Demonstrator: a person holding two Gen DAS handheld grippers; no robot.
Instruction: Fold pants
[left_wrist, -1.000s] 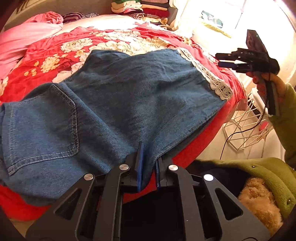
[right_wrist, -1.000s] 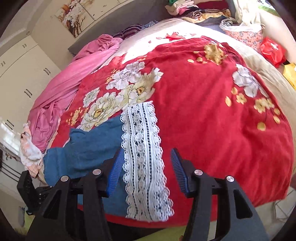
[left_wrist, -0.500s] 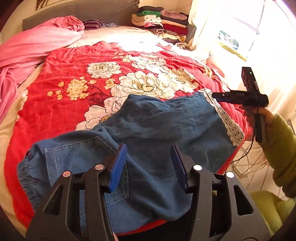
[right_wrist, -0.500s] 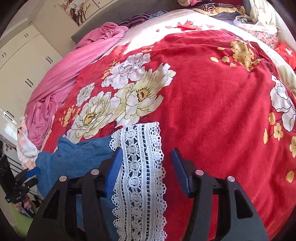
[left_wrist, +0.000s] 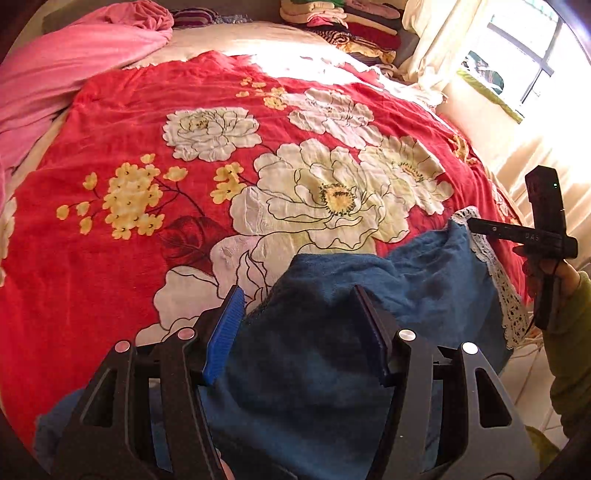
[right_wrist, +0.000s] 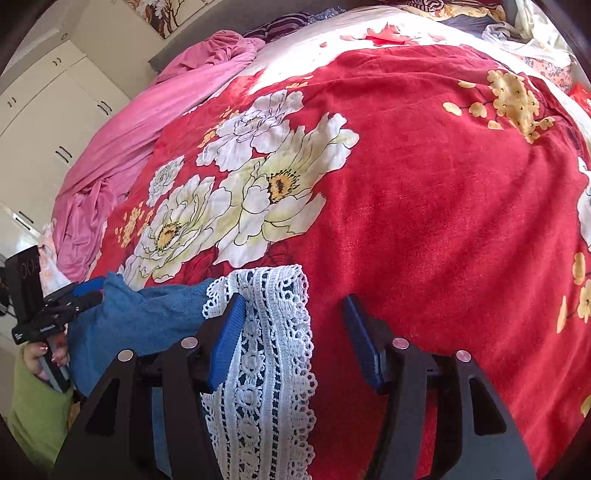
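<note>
The blue denim pants (left_wrist: 332, 332) lie bunched near the front edge of the bed, their white lace hem (left_wrist: 506, 295) at the right. My left gripper (left_wrist: 298, 295) hovers over the denim. Its jaws are opening, and the cloth lies under them with no pad pressing on it. In the right wrist view the lace hem (right_wrist: 273, 350) runs up between the jaws of my right gripper (right_wrist: 293, 301), close by the left pad; that gripper stands open. The denim (right_wrist: 155, 314) spreads left toward my left gripper (right_wrist: 90, 291). A hand in a green sleeve holds the right gripper (left_wrist: 476, 225).
A red blanket with big white flowers (left_wrist: 184, 258) covers the bed. A pink sheet (left_wrist: 74, 66) is heaped at the far left. Folded clothes (left_wrist: 351, 22) are stacked at the head, beside a bright window (left_wrist: 517, 55). White wardrobes (right_wrist: 44, 129) stand left.
My left gripper let go of the denim edge, opened wide and moved forward over the pants. My right gripper sank closer to the lace hem, still open.
</note>
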